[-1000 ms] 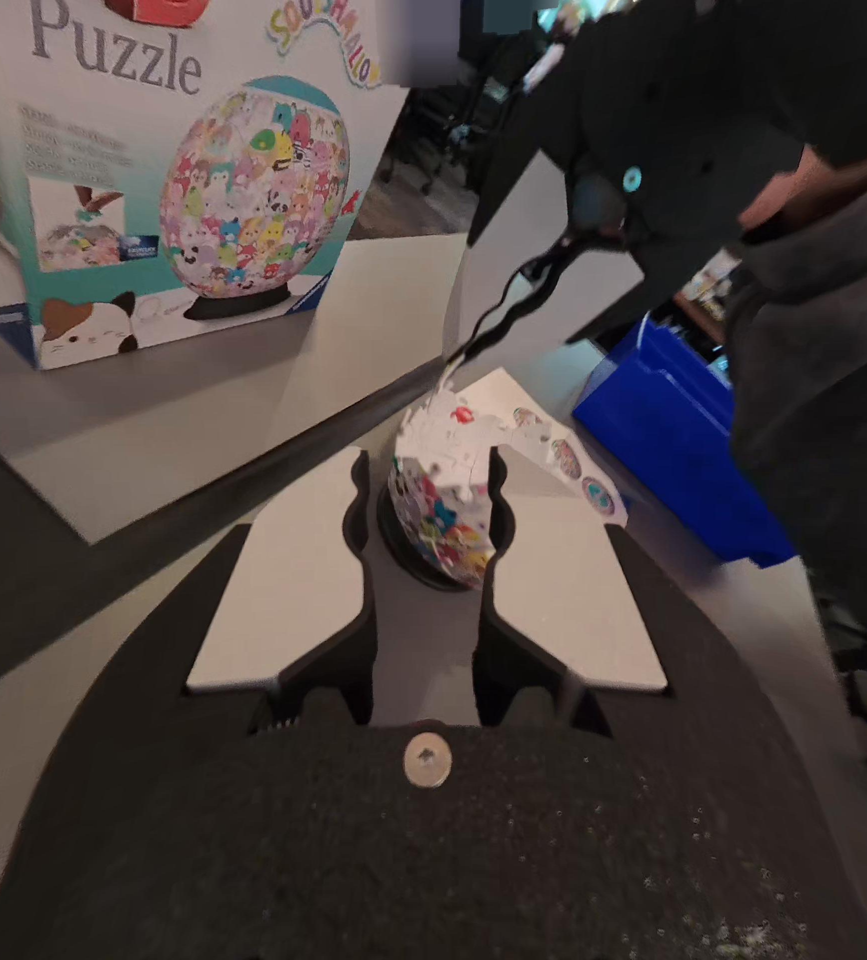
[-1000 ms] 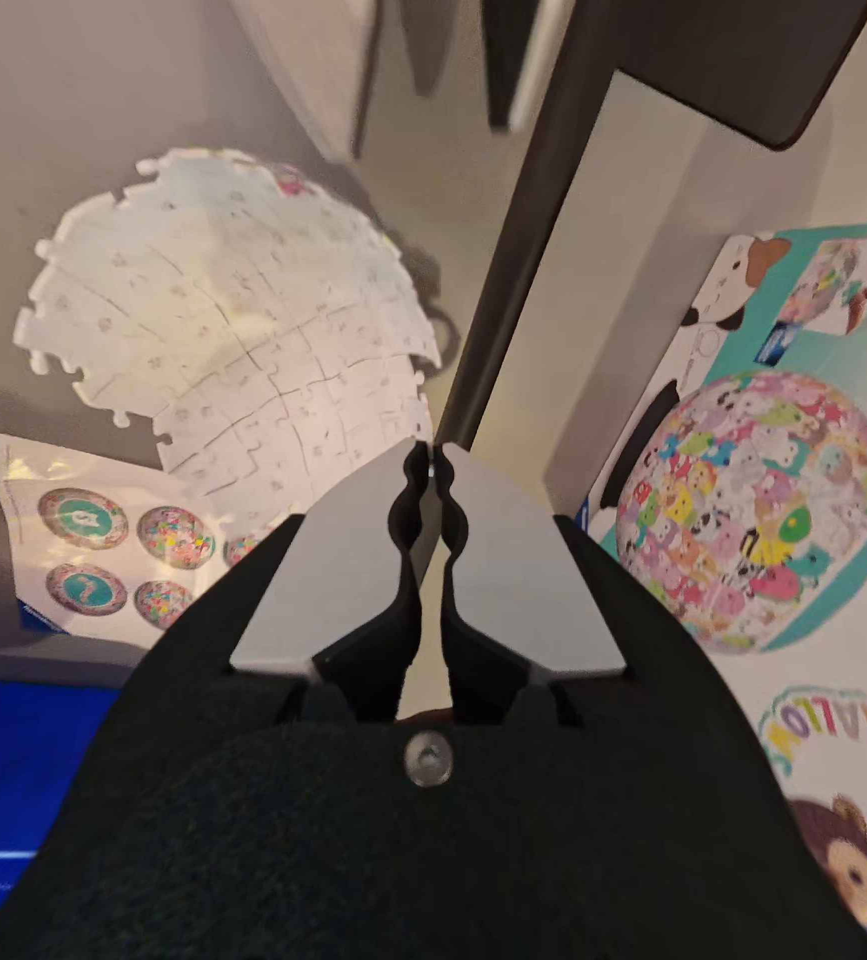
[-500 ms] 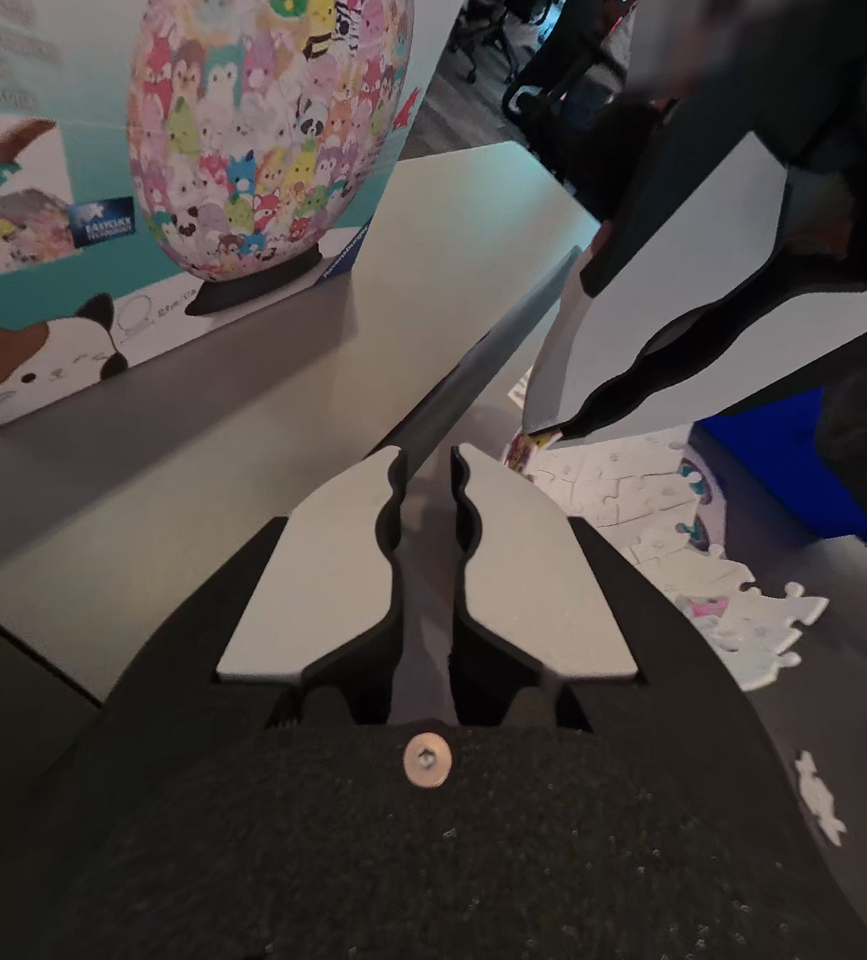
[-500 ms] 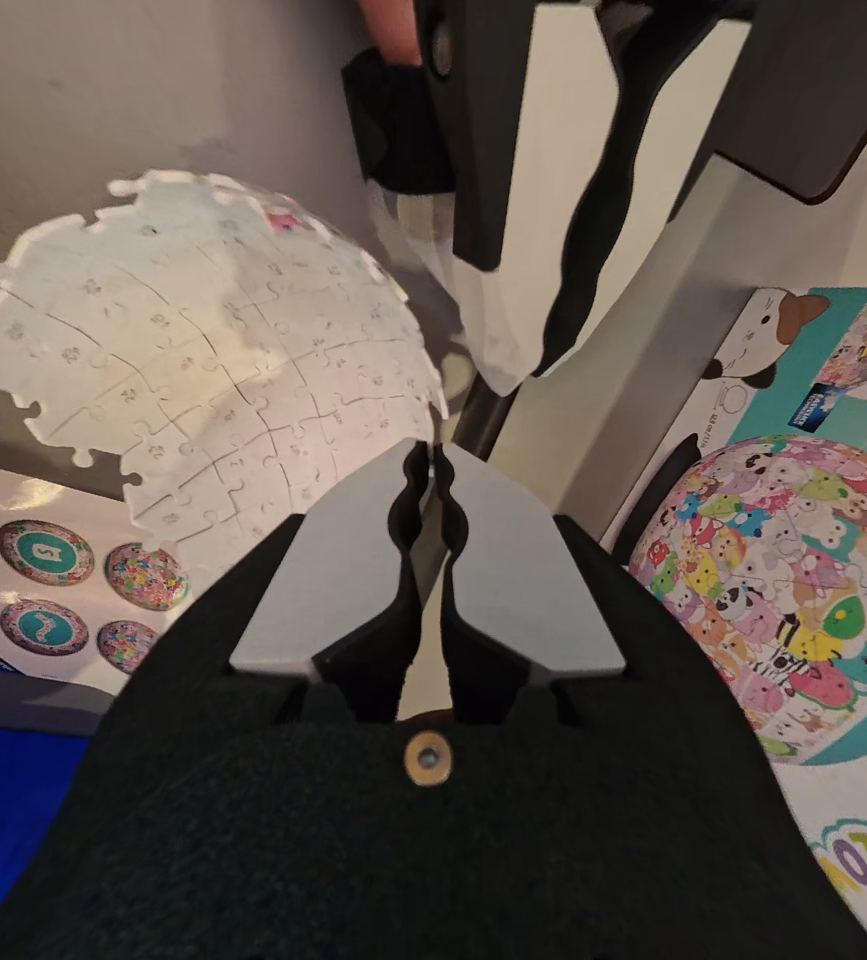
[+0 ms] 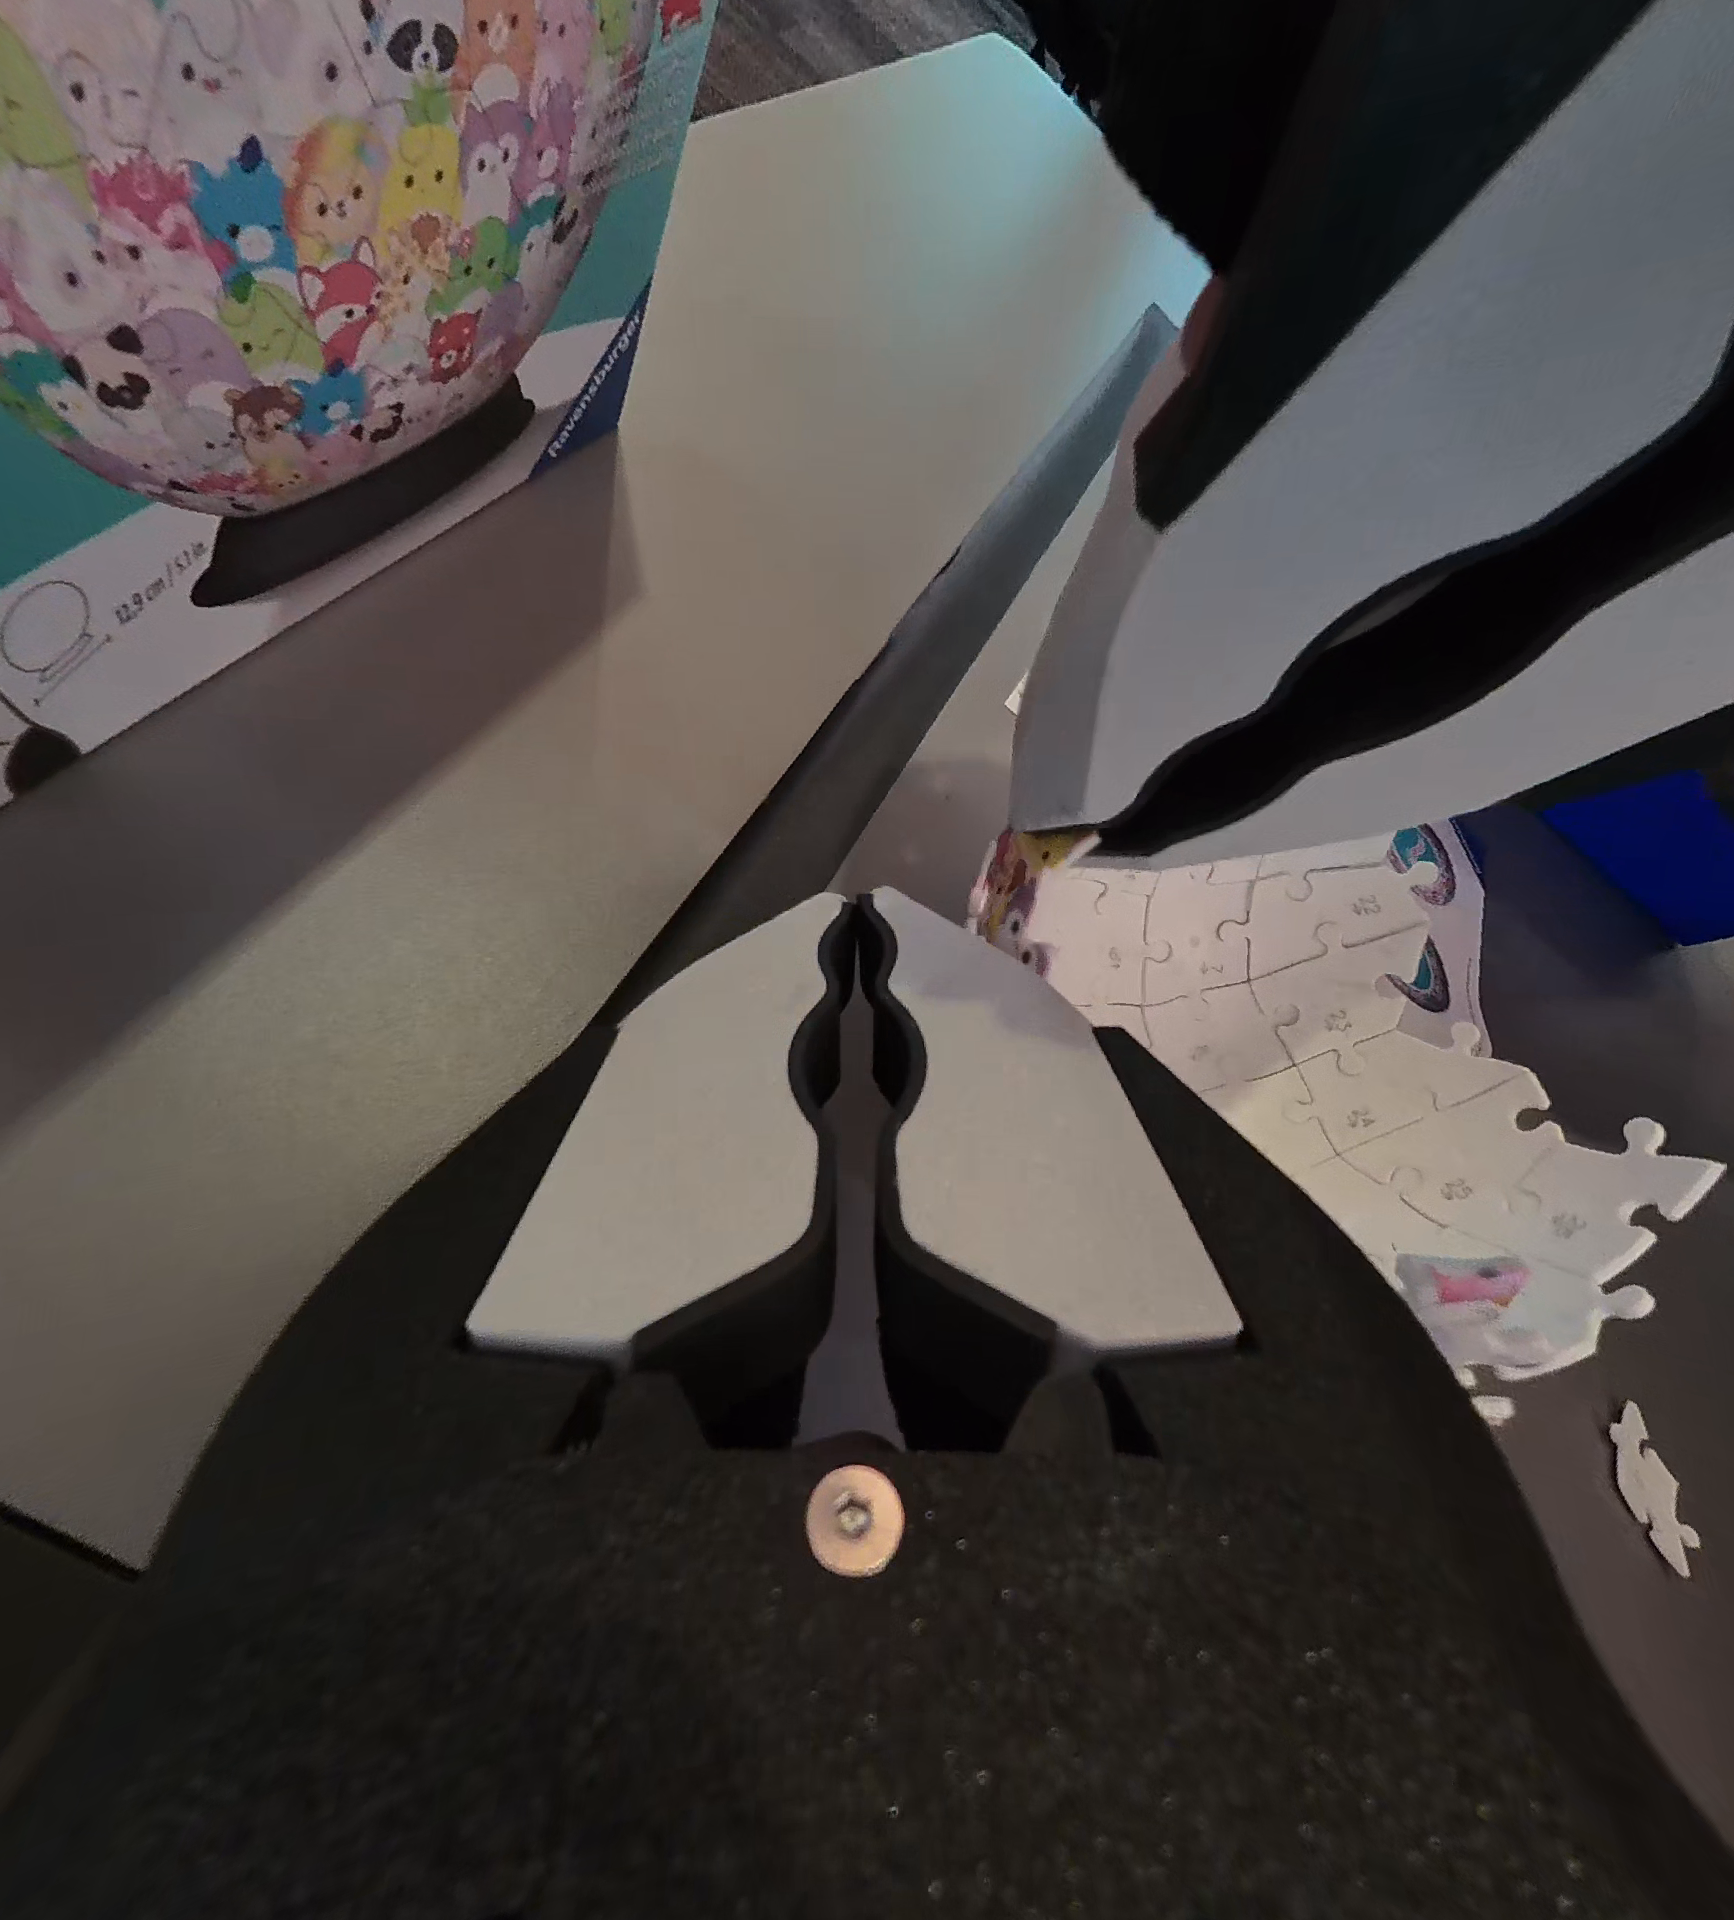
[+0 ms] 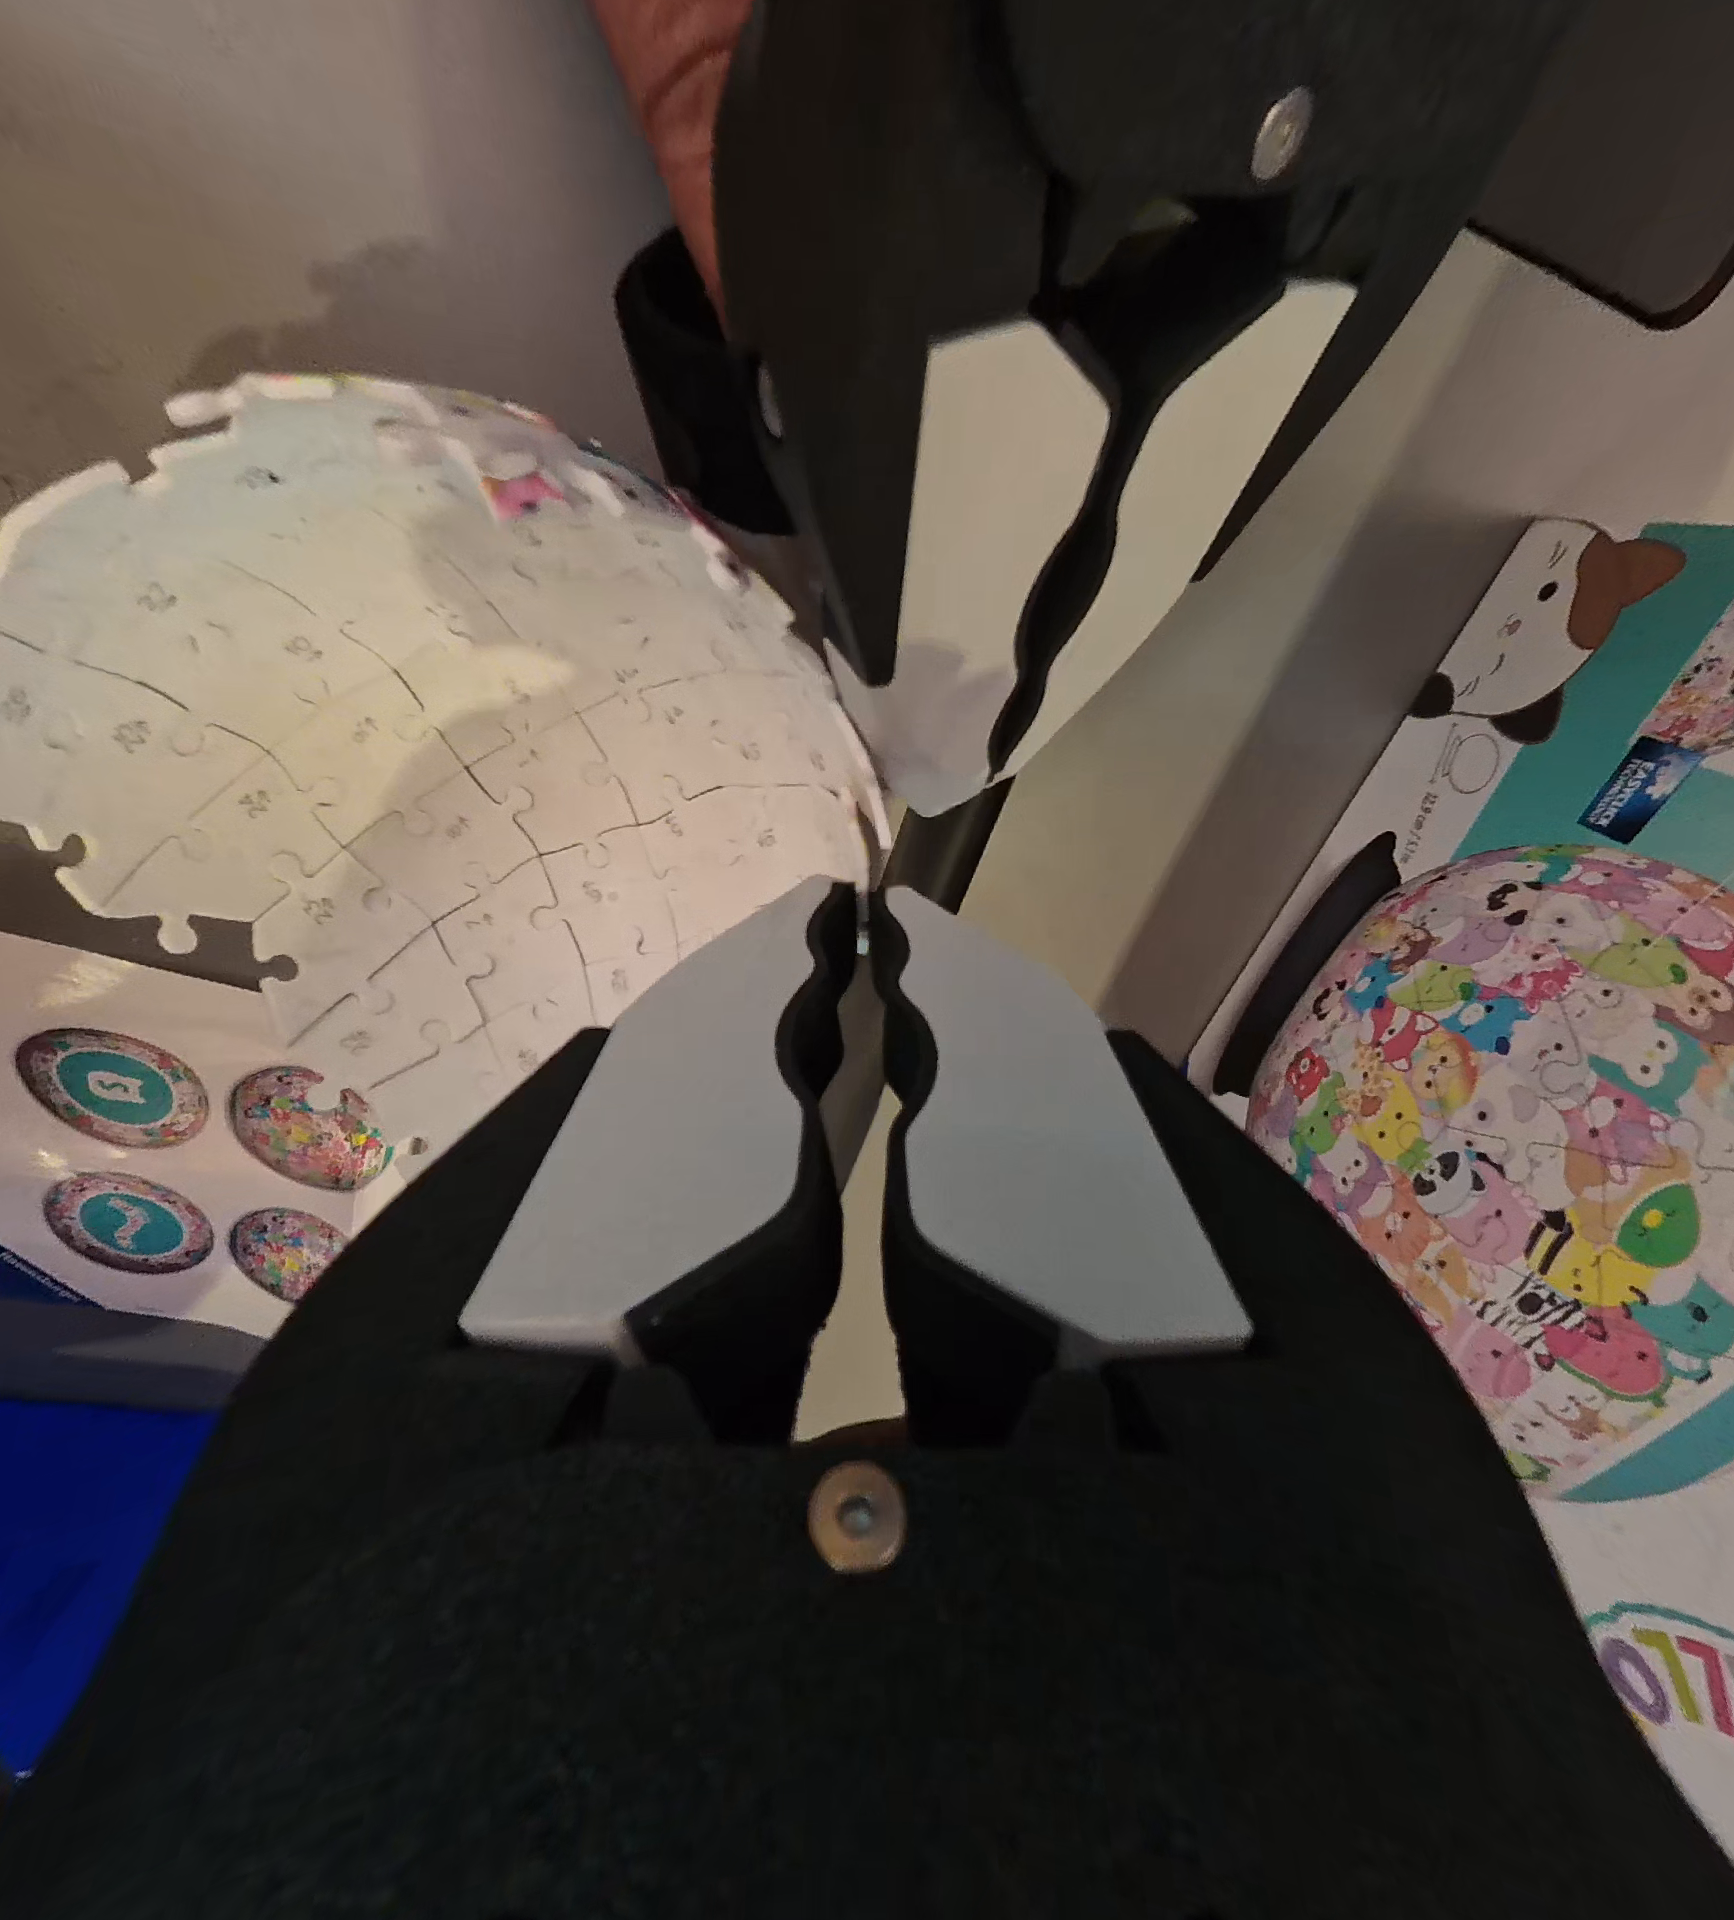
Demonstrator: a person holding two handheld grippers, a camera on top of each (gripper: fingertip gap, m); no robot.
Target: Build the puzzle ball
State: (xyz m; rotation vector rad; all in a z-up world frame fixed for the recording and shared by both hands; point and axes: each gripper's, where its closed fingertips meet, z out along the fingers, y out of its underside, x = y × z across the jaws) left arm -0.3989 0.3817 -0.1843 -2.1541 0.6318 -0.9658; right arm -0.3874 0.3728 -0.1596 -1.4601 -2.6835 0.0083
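The partly built puzzle ball (image 6: pixel 406 748) is an open white shell with numbered backs, its coloured outside showing at the rim in the left wrist view (image 5: pixel 1289 997). My right gripper (image 6: pixel 865 904) is shut with a thin gap, its tips at the shell's rim. In the left wrist view it (image 5: pixel 1086 831) shows a small coloured puzzle piece (image 5: pixel 1045 844) at its tips, touching the rim. My left gripper (image 5: pixel 858 909) is shut and empty, just left of the shell. In the right wrist view its tips (image 6: pixel 946 800) sit close to the same rim.
The puzzle box (image 5: pixel 271 260) stands on the pale table (image 5: pixel 790 364) beyond a dark gap (image 5: pixel 842 727). A loose white piece (image 5: pixel 1652 1496) lies on the grey table at the right. An instruction sheet (image 6: pixel 115 1143) lies under the shell, and a blue bin (image 5: pixel 1673 862) is behind it. The tips of both grippers are at nearly the same place.
My left gripper has closed from wide open around the ball to fully shut and moved in beside the shell. The right gripper has stayed shut and come down to the shell's rim.
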